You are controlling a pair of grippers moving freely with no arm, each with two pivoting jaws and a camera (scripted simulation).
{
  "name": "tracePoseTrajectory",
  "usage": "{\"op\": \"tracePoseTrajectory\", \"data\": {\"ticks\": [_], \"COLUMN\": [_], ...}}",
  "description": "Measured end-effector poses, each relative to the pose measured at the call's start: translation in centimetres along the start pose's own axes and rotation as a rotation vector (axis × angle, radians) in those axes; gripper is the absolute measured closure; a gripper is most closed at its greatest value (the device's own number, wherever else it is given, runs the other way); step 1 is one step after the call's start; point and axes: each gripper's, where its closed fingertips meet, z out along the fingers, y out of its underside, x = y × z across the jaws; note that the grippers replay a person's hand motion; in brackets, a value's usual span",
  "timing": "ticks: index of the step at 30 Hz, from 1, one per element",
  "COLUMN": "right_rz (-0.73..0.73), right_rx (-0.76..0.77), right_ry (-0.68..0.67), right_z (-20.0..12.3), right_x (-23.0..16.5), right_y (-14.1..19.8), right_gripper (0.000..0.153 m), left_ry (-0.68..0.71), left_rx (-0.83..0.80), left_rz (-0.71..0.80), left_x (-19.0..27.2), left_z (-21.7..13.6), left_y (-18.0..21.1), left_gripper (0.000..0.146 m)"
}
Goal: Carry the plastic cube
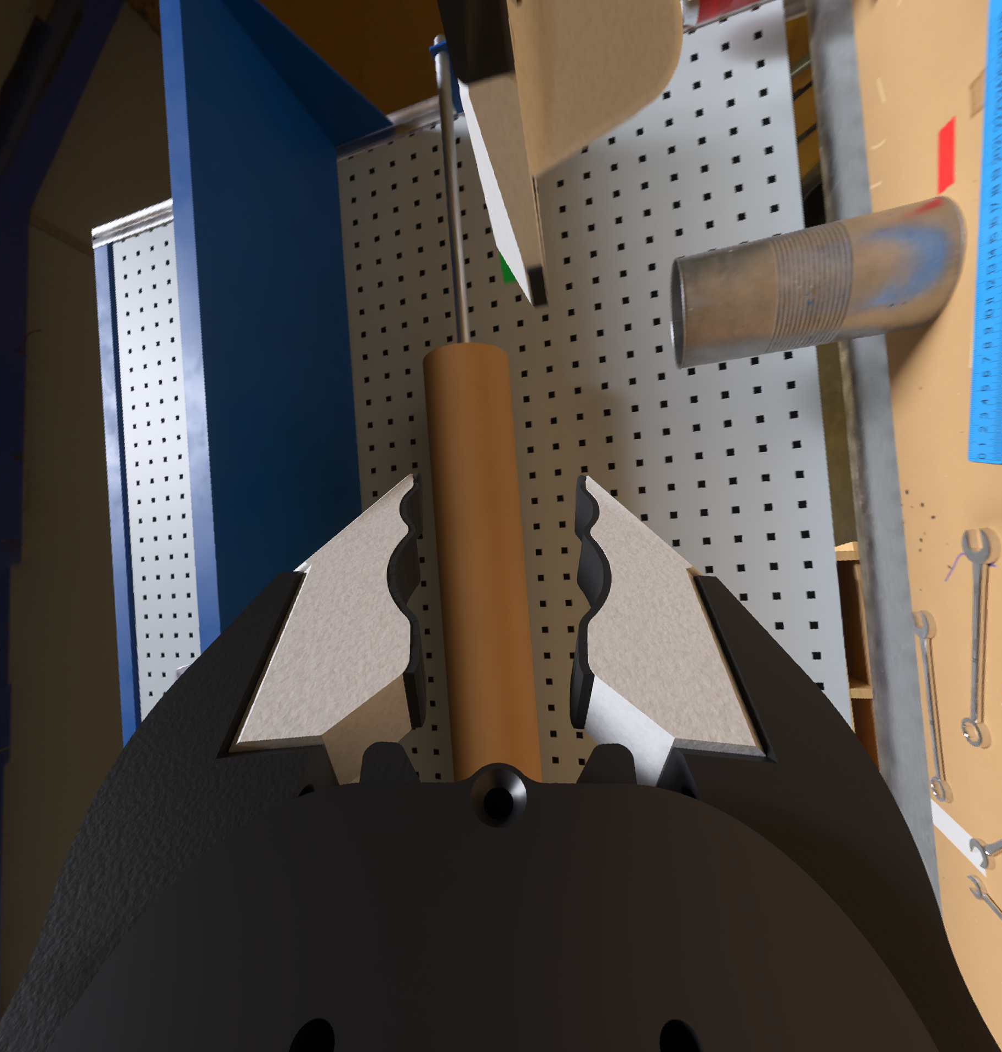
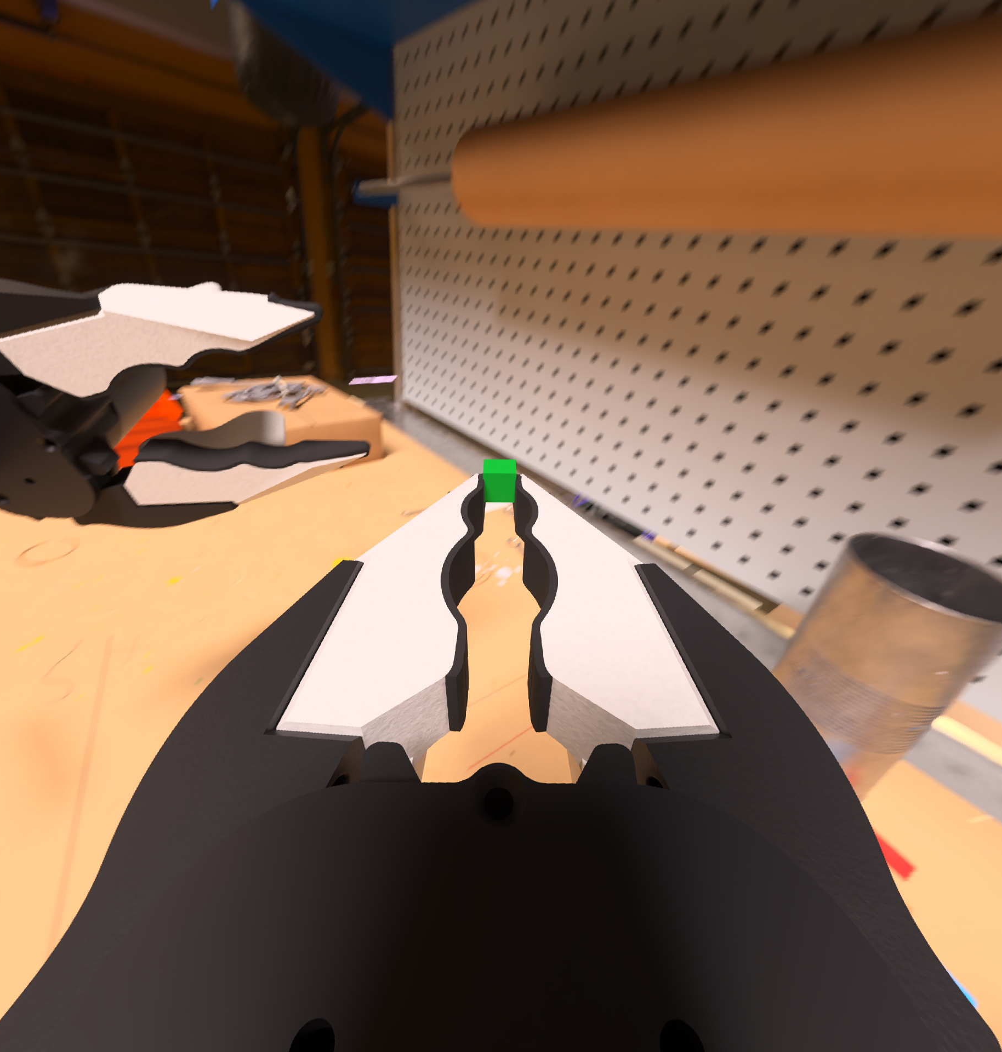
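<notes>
The plastic cube (image 2: 499, 475) is small and green. My right gripper (image 2: 499, 485) is shut on it at the fingertips and holds it off the tan workbench (image 2: 145, 654), close to the white pegboard (image 2: 715, 398). In the left wrist view the right gripper (image 1: 518, 276) shows at the top, with a sliver of the cube (image 1: 508, 267) beside its finger. My left gripper (image 1: 499, 478) is open and empty. It also shows in the right wrist view (image 2: 342, 380) at the left, turned on its side and apart from the cube.
A brown wooden tool handle (image 1: 476, 541) with a thin metal shaft hangs before the pegboard (image 1: 686, 455) and above the cube (image 2: 743, 142). A metal can (image 2: 897, 654) stands at the right. A blue ruler (image 1: 994, 227), wrenches (image 1: 977, 637) and a box of screws (image 2: 282, 410) lie on the bench.
</notes>
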Motion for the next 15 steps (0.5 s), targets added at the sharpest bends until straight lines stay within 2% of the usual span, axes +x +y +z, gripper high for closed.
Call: {"op": "tracePoseTrajectory", "data": {"ticks": [4, 7, 13, 15], "right_rz": [-0.078, -0.138, -0.433, -0.447], "right_rx": [0.145, 0.164, 0.188, 0.225], "right_ry": [0.124, 0.192, 0.272, 0.297], "right_z": [-1.7, -2.6, -3.0, -3.4], "right_x": [1.7, 2.6, 1.4, 1.3], "right_y": [-3.1, -4.0, -4.9, -5.8], "right_gripper": [0.144, 0.144, 0.144, 0.144], "left_ry": [-0.024, -0.028, -0.022, -0.022], "left_rx": [-0.027, -0.028, -0.024, -0.017], "left_rz": [-0.007, -0.012, -0.042, -0.075], "left_x": [-1.1, -1.5, -1.8, -1.9], "left_z": [0.5, 0.6, 0.6, 0.5], "left_y": [0.7, 0.8, 0.4, 0.1], "left_gripper": [0.093, 0.093, 0.092, 0.093]}}
